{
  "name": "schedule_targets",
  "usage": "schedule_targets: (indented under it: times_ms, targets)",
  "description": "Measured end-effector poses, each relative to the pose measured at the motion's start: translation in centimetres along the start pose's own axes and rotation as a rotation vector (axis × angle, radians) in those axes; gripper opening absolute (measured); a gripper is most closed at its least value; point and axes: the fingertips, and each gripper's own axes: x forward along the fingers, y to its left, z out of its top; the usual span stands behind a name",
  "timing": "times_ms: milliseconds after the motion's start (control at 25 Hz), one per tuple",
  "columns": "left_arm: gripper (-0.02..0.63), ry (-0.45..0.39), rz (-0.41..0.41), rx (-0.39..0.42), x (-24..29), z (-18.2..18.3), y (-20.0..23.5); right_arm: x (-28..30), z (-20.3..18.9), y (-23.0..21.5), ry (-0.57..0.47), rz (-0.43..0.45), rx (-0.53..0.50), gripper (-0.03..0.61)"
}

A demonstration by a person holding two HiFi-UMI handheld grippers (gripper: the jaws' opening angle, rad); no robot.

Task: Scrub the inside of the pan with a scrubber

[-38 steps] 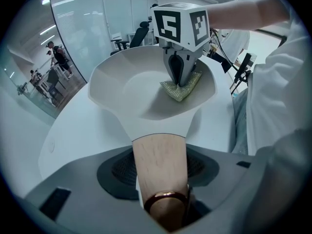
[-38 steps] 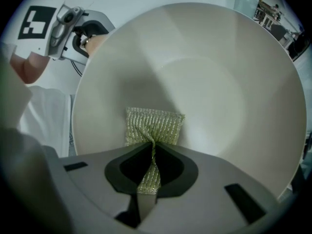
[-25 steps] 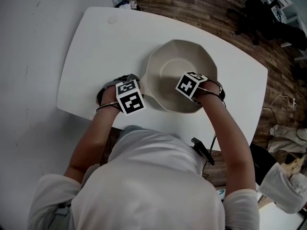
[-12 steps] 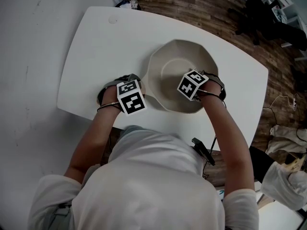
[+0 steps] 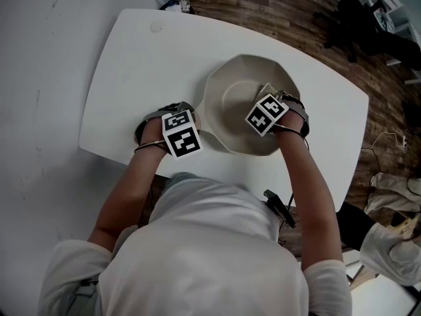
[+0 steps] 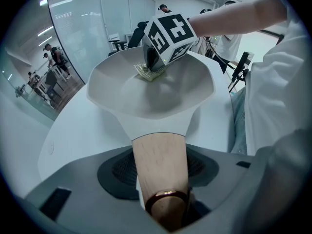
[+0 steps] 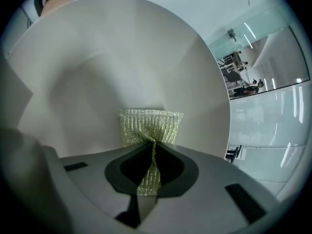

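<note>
A cream faceted pan (image 5: 230, 97) sits on the white table (image 5: 131, 71). Its wooden handle (image 6: 161, 167) runs between the jaws of my left gripper (image 5: 172, 114), which is shut on it at the pan's left side. My right gripper (image 5: 271, 92) reaches down into the pan near its right inner wall and is shut on a yellow-green mesh scrubber (image 7: 150, 126). The scrubber's free end presses flat against the pan's inner wall (image 7: 97, 82). In the left gripper view the scrubber (image 6: 148, 72) shows under the right gripper's marker cube (image 6: 168, 33).
The table's near edge lies just in front of the person's body (image 5: 197, 242). A small round mark (image 5: 154, 27) sits at the table's far left corner. Wooden floor (image 5: 289, 12) and dark bags (image 5: 368, 25) lie beyond the table.
My right gripper has moved with the scrubber from the pan's near side toward its far right inner wall, tilting as it went. The left gripper and the pan have stayed still.
</note>
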Motion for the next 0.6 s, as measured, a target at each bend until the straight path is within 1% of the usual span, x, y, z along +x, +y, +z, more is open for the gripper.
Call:
schedule_targets:
  times_ms: [320,600]
  targets:
    - [0.233,0.010,0.004,0.014,-0.1,0.0,-0.2,-0.2,1.3,-1.6,-0.116,-0.057,0.124,0.038]
    - [0.232,0.018,0.006,0.033,-0.1,0.1,-0.4,-0.4,2.3,-2.7,-0.191,-0.055,0.244,0.037]
